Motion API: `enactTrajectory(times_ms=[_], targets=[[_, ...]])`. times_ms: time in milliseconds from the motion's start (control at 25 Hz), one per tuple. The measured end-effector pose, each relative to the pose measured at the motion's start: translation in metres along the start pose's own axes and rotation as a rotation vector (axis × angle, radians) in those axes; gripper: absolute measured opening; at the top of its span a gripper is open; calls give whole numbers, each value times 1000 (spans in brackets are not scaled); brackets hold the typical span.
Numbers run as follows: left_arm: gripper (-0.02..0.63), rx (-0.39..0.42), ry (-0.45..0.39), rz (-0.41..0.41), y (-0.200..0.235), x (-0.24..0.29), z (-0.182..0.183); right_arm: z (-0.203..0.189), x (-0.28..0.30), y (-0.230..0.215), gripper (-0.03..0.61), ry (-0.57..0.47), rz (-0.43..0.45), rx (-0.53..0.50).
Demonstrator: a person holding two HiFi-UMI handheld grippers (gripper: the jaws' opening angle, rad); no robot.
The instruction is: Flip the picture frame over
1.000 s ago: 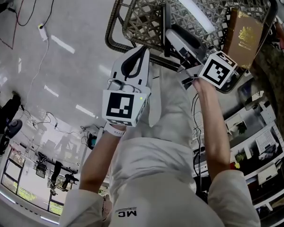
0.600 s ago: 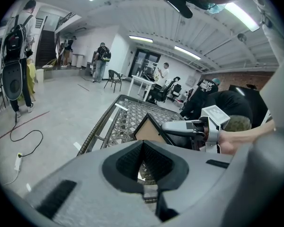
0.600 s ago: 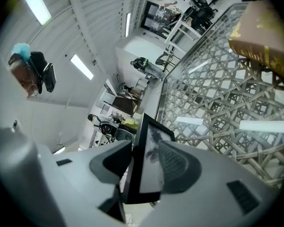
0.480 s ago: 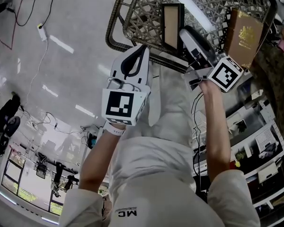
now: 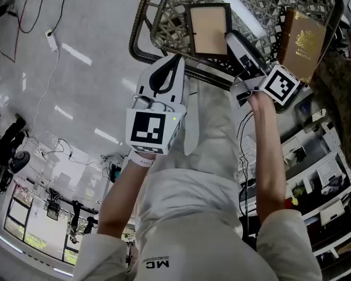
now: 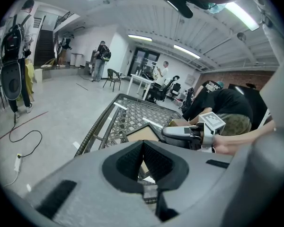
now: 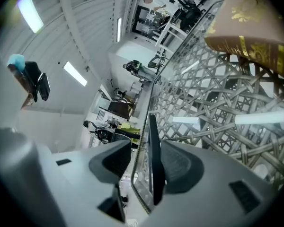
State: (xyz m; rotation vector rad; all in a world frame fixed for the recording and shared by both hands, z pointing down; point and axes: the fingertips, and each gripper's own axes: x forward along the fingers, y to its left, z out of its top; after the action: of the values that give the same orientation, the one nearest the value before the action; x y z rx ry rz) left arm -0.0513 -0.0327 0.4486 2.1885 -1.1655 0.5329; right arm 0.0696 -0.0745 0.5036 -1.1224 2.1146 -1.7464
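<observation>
The picture frame (image 5: 209,29) has a black border, and its plain tan backing faces me in the head view. It hangs over the woven lattice table (image 5: 141,34). My right gripper (image 5: 231,40) is shut on the frame's right edge. In the right gripper view the frame (image 7: 154,164) stands edge-on between the right gripper's (image 7: 144,150) jaws, tight against the right-hand pad. My left gripper (image 5: 176,60) hovers at the table's near rim, shut and empty. In the left gripper view the left gripper's (image 6: 143,143) jaws meet, and the frame (image 6: 142,135) and the right gripper (image 6: 184,132) lie just beyond.
A brown book with a gold crest (image 5: 302,43) lies on the table's right part, also seen in the right gripper view (image 7: 248,27). Shelving (image 5: 316,174) stands to the right. A cable (image 5: 41,10) runs over the floor at left. People stand far off (image 6: 100,60).
The right gripper has turned the frame from edge-on to flat, so its tan backing now faces the head camera. It has also shifted slightly left. The left gripper has stayed put.
</observation>
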Motion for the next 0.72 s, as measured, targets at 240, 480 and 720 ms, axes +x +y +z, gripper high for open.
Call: enactTrajectory(times_ms=[240,480,720], targets=[[20,-3,-3,5,0,1,1,-4,3,-17,196,35,-100,-87],[20,-6,-8,10,-1,0,2,-9,2,-29,206,97,-231,-211],[20,-4,-8,10,-2,-4,-3,-17,-3,-46,215,141,-362,-315]])
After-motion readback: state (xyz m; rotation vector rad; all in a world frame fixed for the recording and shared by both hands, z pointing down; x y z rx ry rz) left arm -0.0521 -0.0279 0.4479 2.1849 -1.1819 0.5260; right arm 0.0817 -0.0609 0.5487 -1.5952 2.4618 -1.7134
